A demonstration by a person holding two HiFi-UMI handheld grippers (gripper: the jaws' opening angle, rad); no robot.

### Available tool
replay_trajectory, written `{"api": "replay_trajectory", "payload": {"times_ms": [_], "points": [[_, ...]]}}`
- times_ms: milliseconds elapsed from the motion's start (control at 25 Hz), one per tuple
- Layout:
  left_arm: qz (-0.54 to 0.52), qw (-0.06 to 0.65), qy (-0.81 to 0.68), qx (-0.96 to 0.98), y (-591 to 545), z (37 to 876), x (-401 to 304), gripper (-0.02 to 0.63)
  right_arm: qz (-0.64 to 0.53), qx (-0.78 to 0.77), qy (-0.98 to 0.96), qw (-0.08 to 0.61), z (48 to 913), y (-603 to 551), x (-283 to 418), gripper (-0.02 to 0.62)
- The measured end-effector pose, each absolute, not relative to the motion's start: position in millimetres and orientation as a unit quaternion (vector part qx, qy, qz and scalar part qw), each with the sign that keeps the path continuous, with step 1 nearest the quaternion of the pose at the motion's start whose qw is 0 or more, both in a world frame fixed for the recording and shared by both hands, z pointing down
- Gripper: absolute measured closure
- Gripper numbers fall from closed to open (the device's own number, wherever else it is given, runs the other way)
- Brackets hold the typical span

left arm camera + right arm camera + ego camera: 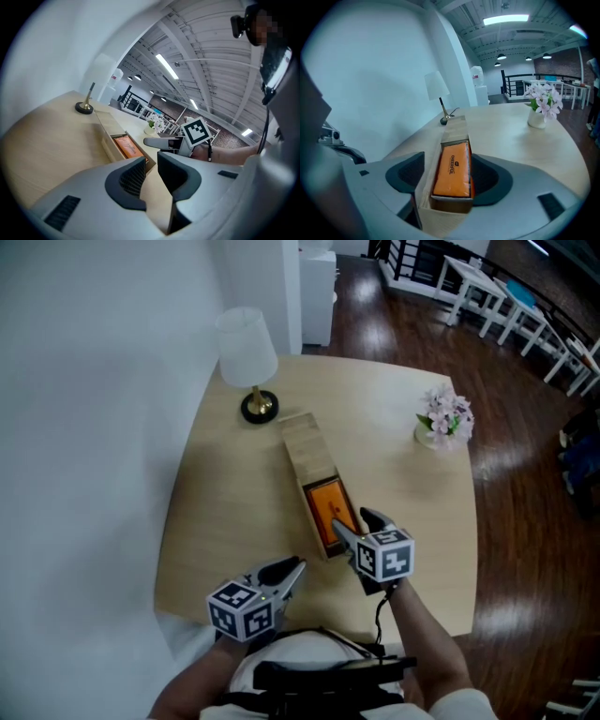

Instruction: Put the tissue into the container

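Note:
A long wooden container lies lengthwise mid-table, its sliding lid pushed to the far half. An orange tissue pack lies flat in the uncovered near half, also clear in the right gripper view. My right gripper straddles the container's near end, its pads against both side walls. My left gripper hovers near the table's front edge, left of the container, jaws almost together and empty. It looks across at the container and the right gripper.
A white-shaded lamp on a dark round base stands beyond the container's far end. A small vase of pink flowers sits at the table's right side. A white wall borders the table on the left; dark wood floor lies to the right.

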State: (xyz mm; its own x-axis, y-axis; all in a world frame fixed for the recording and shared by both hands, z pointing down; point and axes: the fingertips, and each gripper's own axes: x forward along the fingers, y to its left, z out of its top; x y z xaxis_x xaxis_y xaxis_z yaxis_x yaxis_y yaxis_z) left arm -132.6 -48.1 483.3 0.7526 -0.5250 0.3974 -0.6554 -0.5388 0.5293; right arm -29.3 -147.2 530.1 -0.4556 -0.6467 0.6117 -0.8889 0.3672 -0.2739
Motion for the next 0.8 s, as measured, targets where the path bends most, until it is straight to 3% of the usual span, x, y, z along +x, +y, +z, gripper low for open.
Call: {"api": "replay_trajectory", "payload": {"times_ms": [80,160,240,440,640,800], "points": [[0.092,0.340,-0.326,0.878,-45,479,-128,0.525,0.281,0.489,-0.801,0.199,517,-137,-21,0.376],[0.087,0.335,-0.313,0.884,-42,472,-123,0.526,0.276,0.501,-0.798,0.190,505,-127,-10,0.423],[0.085,0.328,-0.304,0.890,-39,466,-118,0.572,0.274,0.514,-0.792,0.184,496,-116,2,0.462],[0.085,0.320,-0.290,0.898,-29,456,-110,0.577,0.273,0.539,-0.780,0.166,478,-92,28,0.547],[0.097,0.320,-0.278,0.901,-14,450,-99,0.592,0.274,0.548,-0.776,0.148,461,-66,45,0.595],[0.110,0.311,-0.268,0.905,-5,444,-87,0.592,0.280,0.559,-0.769,0.133,452,-42,60,0.595]]}}
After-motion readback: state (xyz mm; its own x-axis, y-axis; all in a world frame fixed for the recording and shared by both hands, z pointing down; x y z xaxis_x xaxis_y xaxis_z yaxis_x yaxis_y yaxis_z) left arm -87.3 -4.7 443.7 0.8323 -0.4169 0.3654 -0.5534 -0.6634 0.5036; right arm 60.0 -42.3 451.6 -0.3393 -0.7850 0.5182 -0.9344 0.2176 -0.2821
